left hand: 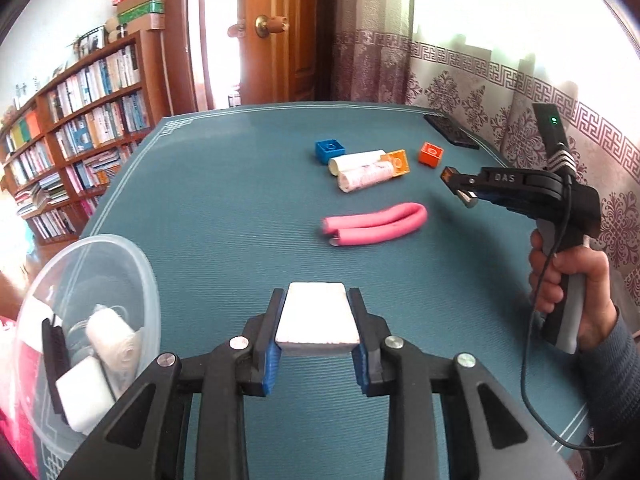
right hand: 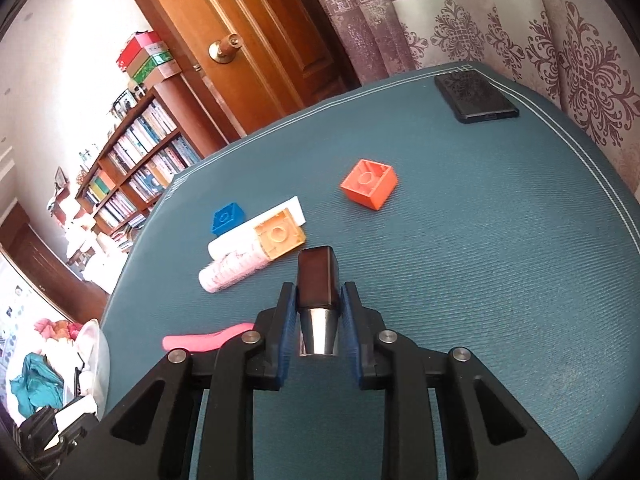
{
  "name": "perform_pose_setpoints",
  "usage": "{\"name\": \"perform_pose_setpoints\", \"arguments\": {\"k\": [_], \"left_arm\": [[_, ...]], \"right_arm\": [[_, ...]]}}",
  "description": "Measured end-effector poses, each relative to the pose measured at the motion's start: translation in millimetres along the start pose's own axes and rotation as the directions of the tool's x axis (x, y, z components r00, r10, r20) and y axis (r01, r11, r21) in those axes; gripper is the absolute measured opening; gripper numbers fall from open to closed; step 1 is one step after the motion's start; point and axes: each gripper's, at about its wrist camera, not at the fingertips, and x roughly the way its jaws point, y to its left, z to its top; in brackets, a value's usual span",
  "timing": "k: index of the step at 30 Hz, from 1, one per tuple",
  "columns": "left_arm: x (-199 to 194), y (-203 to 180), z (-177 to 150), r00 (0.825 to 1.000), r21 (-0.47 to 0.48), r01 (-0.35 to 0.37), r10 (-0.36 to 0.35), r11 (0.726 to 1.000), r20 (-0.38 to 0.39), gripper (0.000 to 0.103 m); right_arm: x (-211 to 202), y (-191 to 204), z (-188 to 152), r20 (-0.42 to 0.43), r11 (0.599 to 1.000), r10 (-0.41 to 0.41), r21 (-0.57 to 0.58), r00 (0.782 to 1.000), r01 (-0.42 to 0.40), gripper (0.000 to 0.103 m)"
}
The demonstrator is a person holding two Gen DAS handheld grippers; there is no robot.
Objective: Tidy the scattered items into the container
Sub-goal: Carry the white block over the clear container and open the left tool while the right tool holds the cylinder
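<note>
A: Left hand-held gripper (left hand: 316, 330) — clamped on a white block (left hand: 317, 318), held over the near part of the surface (left hand: 224, 208). Right hand-held gripper (right hand: 318, 300) is clamped too, on a small dark bottle w/ a silver end (right hand: 317, 292).

B: So both loaded. Container?

A: Clear plastic tub (left hand: 120, 256) at the near-left corner, partly off the edge by the look of it. Already has white bits inside, incl. a roll.

B: What's left out?

A: Toward the far-right part: blue brick (left hand: 329, 150), orange brick (left hand: 431, 154), a paler orange brick (left hand: 399, 162) touching two white rolls (left hand: 364, 172), pink foam tube (left hand: 380, 224) bent double nearer the middle. Black phone (right hand: 476, 96) at the far-right corner — prob. not part of the job.

B: Step?

A: I'd say carry-to-tub, both sides. Next: swing the left one over the tub rim and let go, since it's much closer. The right has the whole surface to cross; best stagger so the two don't meet over the tub.
</note>
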Motion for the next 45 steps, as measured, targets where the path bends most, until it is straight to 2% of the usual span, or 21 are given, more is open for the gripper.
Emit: {"name": "perform_pose_setpoints", "arguments": {"k": [5, 11, 17, 26, 33, 35, 37, 39, 45], "left_arm": [[-15, 47, -1, 0.997, -0.077, -0.076, 0.077, 0.994, 0.022, 0.033], [-18, 107, -5, 0.989, -0.189, -0.141, 0.148, 0.972, 0.021, 0.033], [-11, 145, -6, 0.981, -0.228, -0.182, 0.193, 0.956, 0.023, 0.033], [2, 174, -7, 0.982, -0.250, -0.180, 0.188, 0.951, 0.010, 0.033], [6, 188, -8, 0.987, -0.272, -0.147, 0.157, 0.951, 0.015, 0.034], [6, 192, -9, 0.990, -0.278, -0.130, 0.139, 0.952, 0.016, 0.042], [4, 194, -9, 0.989, -0.274, -0.134, 0.146, 0.952, 0.023, 0.066], [-1, 197, -9, 0.986, -0.275, -0.144, 0.161, 0.951, 0.042, 0.076], [-14, 208, -11, 0.984, -0.295, -0.137, 0.163, 0.946, 0.066, 0.078]], "right_arm": [[-9, 30, -12, -0.013, 0.997, 0.065, -0.043, 0.998, -0.066, 0.025], [-8, 56, -37, -0.090, 0.988, 0.144, -0.046, 0.985, -0.149, 0.025], [0, 83, -60, -0.150, 0.981, 0.172, -0.064, 0.974, -0.183, 0.025], [4, 125, -66, -0.162, 0.969, 0.219, -0.077, 0.962, -0.234, 0.025], [19, 169, -75, -0.197, 0.957, 0.222, -0.145, 0.955, -0.252, 0.025], [21, 181, -79, -0.205, 0.951, 0.228, -0.164, 0.952, -0.263, 0.025], [24, 194, -81, -0.210, 0.944, 0.235, -0.183, 0.949, -0.274, 0.025], [27, 207, -83, -0.212, 0.937, 0.239, -0.205, 0.948, -0.282, 0.025], [33, 244, -90, -0.220, 0.909, 0.262, -0.270, 0.939, -0.317, 0.025]]}}
